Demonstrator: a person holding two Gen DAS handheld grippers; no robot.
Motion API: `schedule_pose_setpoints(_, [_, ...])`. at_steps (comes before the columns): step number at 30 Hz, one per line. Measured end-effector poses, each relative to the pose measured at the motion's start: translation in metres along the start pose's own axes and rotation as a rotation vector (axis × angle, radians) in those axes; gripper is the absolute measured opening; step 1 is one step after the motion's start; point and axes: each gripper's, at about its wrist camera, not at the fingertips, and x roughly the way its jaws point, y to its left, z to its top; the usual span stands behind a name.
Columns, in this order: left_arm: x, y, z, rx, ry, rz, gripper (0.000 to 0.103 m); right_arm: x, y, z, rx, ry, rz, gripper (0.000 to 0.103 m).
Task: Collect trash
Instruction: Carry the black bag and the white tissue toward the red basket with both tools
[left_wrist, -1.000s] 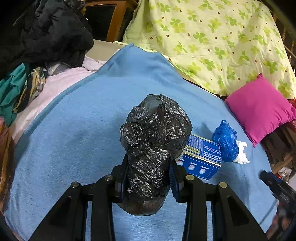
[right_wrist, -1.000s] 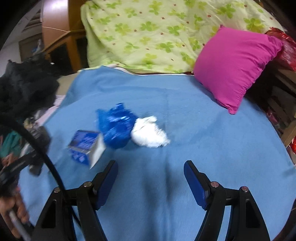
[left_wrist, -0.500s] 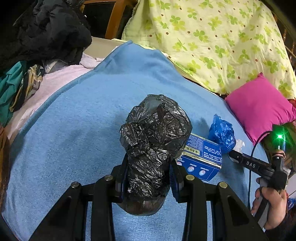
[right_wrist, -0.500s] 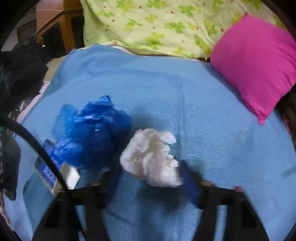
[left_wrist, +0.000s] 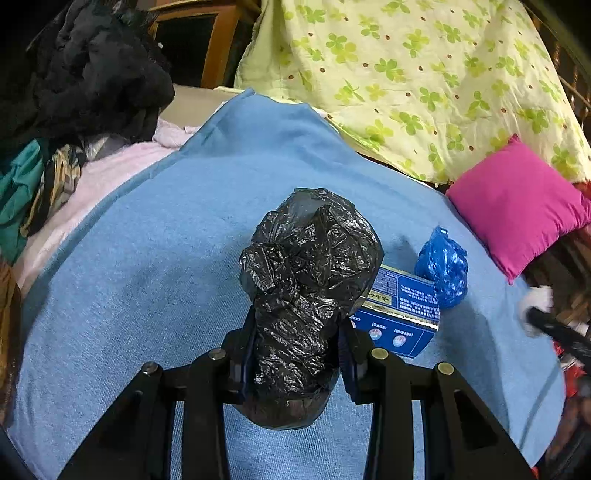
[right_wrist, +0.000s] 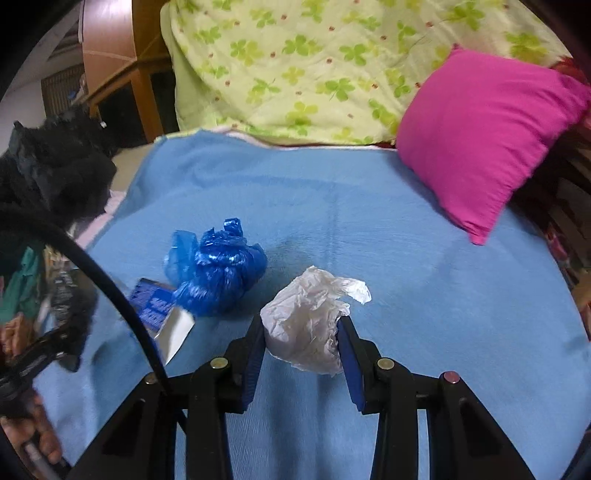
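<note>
My left gripper (left_wrist: 297, 350) is shut on a crumpled black plastic bag (left_wrist: 308, 280) and holds it above the blue blanket (left_wrist: 147, 258). My right gripper (right_wrist: 301, 332) is shut on a crumpled white wad (right_wrist: 312, 317), lifted a little off the blanket (right_wrist: 369, 221). A crumpled blue plastic bag (right_wrist: 218, 273) lies left of the wad, next to a blue carton (right_wrist: 159, 310). In the left wrist view the blue bag (left_wrist: 443, 269) and the carton (left_wrist: 399, 314) lie right of the black bag, and the white wad (left_wrist: 537, 302) shows at the right edge.
A pink cushion (right_wrist: 484, 136) lies at the back right. A green clover-print quilt (left_wrist: 406, 74) is heaped at the back. Dark clothes (left_wrist: 85, 74) are piled at the left. A wooden bed frame (right_wrist: 140, 81) stands behind.
My right gripper moved forward over the white wad, shut on it and drew back with it, away from the blue bag. My left gripper keeps holding the black bag.
</note>
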Motion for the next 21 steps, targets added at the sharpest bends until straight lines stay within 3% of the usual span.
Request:
schedule_pose_setpoints(9, [-0.025,-0.03,-0.021,0.118,0.013,0.056,0.039,-0.087,-0.024,-0.048,0.076,-0.066,0.033,0.041])
schedule_pose_setpoints(21, [-0.08,-0.076,-0.054,0.225,0.061,0.016,0.039,-0.154,-0.071,-0.091,0.172,-0.125,0.012,0.041])
